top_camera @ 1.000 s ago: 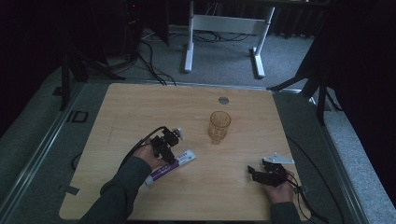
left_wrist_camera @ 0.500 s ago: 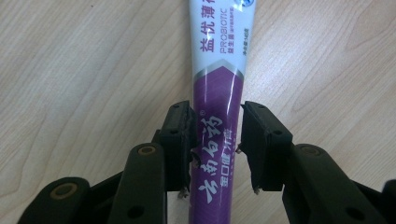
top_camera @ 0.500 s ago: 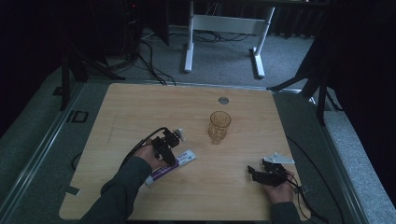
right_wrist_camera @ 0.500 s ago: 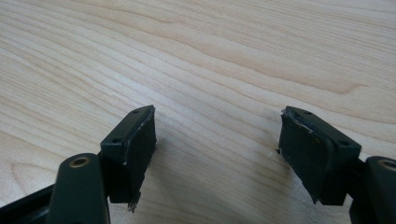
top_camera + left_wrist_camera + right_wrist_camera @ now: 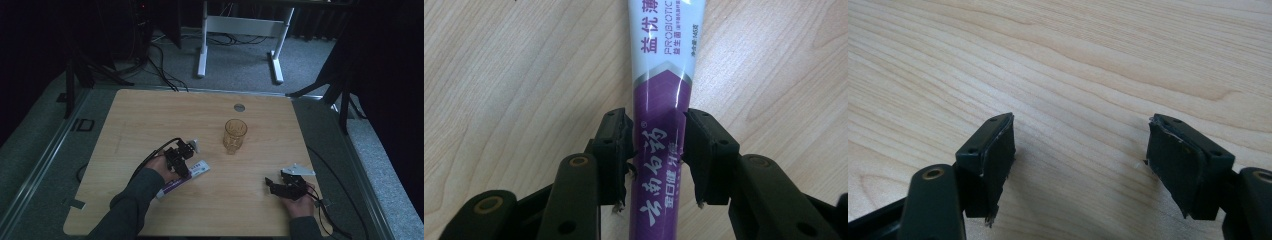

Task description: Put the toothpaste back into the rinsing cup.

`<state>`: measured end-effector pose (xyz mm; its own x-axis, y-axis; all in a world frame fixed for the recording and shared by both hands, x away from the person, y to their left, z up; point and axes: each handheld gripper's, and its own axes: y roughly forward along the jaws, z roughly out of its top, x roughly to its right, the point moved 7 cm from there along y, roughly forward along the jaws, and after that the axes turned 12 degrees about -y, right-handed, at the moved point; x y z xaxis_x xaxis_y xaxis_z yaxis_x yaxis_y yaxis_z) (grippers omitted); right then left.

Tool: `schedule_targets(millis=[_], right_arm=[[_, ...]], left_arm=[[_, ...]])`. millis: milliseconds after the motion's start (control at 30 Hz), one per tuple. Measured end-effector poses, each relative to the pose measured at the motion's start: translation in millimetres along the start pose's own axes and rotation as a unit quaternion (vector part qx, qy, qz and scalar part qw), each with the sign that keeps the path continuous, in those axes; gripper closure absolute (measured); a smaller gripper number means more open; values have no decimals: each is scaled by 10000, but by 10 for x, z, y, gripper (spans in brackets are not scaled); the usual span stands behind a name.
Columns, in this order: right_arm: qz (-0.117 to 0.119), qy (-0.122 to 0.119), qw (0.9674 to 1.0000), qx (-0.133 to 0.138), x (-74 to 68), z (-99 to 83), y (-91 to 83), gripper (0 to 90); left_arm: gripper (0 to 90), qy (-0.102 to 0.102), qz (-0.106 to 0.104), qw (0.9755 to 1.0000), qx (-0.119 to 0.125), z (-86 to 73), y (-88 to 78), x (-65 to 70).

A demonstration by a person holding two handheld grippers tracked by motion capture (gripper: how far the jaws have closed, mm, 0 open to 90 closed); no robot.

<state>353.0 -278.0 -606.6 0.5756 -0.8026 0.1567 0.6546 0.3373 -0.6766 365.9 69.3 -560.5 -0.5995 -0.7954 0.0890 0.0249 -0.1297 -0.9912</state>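
one wooden table (image 5: 150, 120), pale, rounded at the corners, with grain running across it. one amber glass tumbler (image 5: 235, 135) with ribbed sides stands upright near its middle. one toothpaste tube (image 5: 183, 179), flat, glossy, purple and white, lies on the table near-left of the tumbler. two black grippers: the left gripper (image 5: 658, 150) straddles the tube's purple end, its jaws just opening, pads beside the tube with slivers of gap, printed lettering legible in this close view. the right gripper (image 5: 1080, 165), near-right of the tumbler, has jaws wide apart over bare wood.
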Motion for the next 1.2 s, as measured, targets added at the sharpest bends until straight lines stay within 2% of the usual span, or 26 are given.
schedule_targets(millis=[200,633,933,1200], right_arm=[[0,-2,10000,0,0,0,0,274],[5,-4,10000,-2,0,0,0,272],[6,-3,10000,-2,0,0,0,272],[11,-12,10000,-1,0,1,1,272]], left_arm=[[609,25,52,10000,-71,9,42,9],[594,50,27,9997,-253,16,169,42],[587,73,108,9992,-376,45,240,67],[579,36,163,9992,-354,67,277,76]])
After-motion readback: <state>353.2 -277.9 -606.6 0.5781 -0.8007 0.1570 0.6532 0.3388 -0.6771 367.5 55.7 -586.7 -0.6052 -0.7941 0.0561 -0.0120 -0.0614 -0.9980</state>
